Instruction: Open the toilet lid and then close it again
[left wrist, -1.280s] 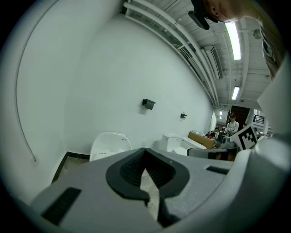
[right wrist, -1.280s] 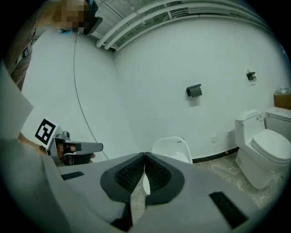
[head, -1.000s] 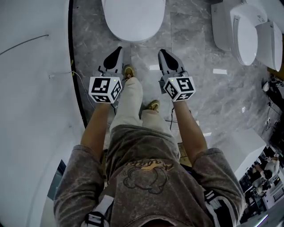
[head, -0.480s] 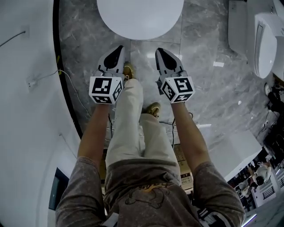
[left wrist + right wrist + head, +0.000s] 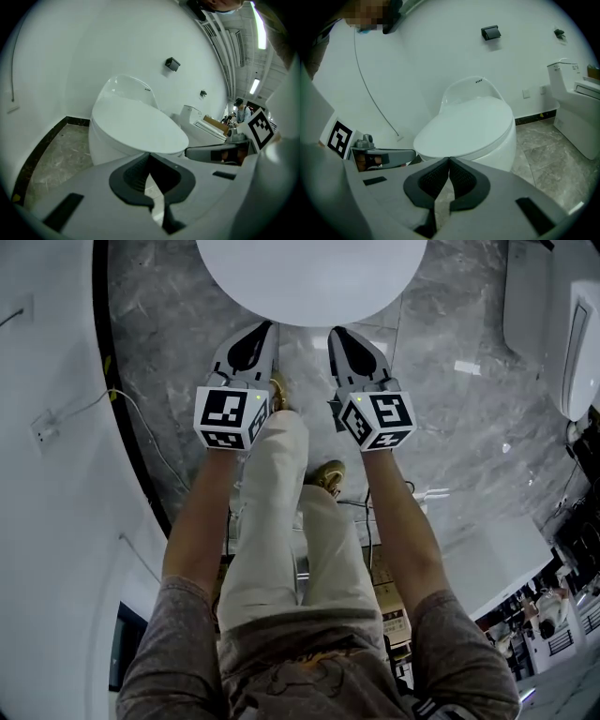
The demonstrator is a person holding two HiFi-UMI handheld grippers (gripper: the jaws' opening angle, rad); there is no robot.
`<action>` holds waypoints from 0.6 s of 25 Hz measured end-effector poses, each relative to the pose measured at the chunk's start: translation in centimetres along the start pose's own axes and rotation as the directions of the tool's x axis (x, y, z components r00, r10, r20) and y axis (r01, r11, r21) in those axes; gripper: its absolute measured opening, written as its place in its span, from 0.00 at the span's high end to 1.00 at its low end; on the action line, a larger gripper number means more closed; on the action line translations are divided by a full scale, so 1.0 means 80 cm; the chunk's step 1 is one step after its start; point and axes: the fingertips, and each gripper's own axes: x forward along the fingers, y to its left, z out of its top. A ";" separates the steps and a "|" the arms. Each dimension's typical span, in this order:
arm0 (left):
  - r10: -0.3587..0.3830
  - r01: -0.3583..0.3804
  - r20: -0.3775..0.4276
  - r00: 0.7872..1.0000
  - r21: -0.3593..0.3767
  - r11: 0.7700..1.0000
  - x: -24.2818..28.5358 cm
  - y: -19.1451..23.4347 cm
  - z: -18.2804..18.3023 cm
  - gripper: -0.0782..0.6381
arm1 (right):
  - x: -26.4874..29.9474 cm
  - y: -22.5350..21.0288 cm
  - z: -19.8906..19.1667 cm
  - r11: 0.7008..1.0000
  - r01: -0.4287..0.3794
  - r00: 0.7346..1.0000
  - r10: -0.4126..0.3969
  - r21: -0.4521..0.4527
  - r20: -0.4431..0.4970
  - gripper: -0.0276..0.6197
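A white toilet stands ahead with its lid [image 5: 309, 277] down flat; the lid [image 5: 136, 124] fills the left gripper view and the lid [image 5: 466, 126] the right gripper view. My left gripper [image 5: 261, 326] is shut and empty, its tip just short of the lid's front rim. My right gripper [image 5: 336, 332] is shut and empty too, beside the left one at the same rim. Neither touches the lid as far as I can tell. In each gripper view the pads meet at the tip: left gripper [image 5: 149, 154], right gripper [image 5: 449, 159].
Grey marble floor [image 5: 178, 362] surrounds the toilet. A white curved wall [image 5: 56, 474] with a thin cable lies at the left. Another white toilet [image 5: 576, 108] stands to the right. The person's legs and a shoe [image 5: 328, 474] are below the grippers.
Both grippers have come down and forward toward the toilet's front rim, and the lid now looks larger and nearer. The jaws stayed shut.
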 end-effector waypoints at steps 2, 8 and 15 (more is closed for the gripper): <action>-0.006 0.006 -0.009 1.000 0.010 1.000 0.007 0.002 -0.004 0.88 | 0.005 -0.001 -0.003 1.000 -0.003 1.000 0.003 0.003 -0.004 0.91; -0.006 0.006 -0.012 1.000 -0.015 1.000 0.008 0.003 -0.003 0.88 | 0.006 -0.001 -0.003 1.000 -0.010 1.000 0.011 0.008 -0.020 0.91; -0.015 0.015 -0.007 1.000 -0.030 0.999 -0.005 -0.007 0.017 0.88 | -0.007 0.008 0.017 1.000 -0.019 1.000 0.019 0.004 -0.007 0.91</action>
